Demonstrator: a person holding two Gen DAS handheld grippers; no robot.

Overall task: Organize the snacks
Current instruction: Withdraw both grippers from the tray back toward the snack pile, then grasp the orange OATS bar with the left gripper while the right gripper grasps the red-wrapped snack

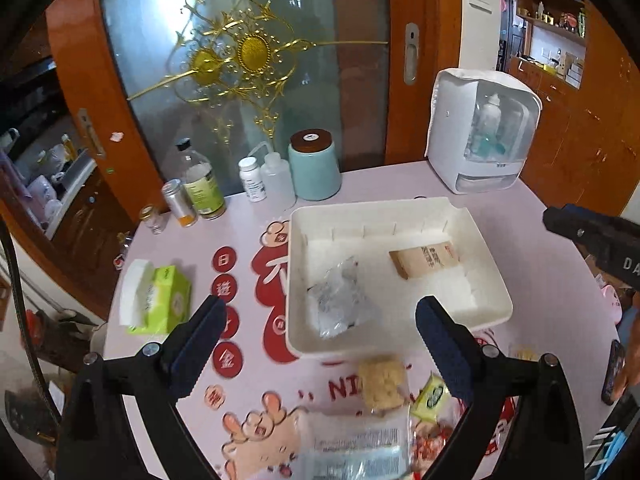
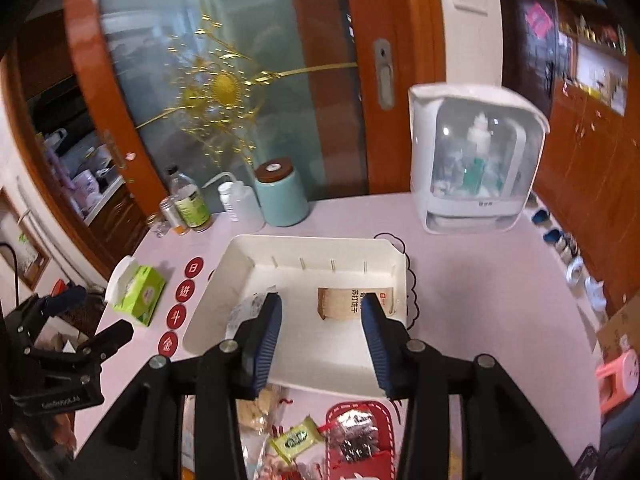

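A white tray sits on the pink table and holds a clear silvery packet at its left and a brown biscuit packet at its right. Loose snacks lie in front of the tray: a pale cracker packet, a yellow-green candy and a clear wrapped pack. My left gripper is open and empty above the tray's near edge. My right gripper is open and empty over the tray, with the brown packet between its fingers in view. The candy and a silver packet lie below.
A green tissue box lies left of the tray. Bottles, a can and a teal canister stand at the table's back. A white appliance stands at the back right. A glass sliding door is behind. The right gripper's finger shows at the right edge.
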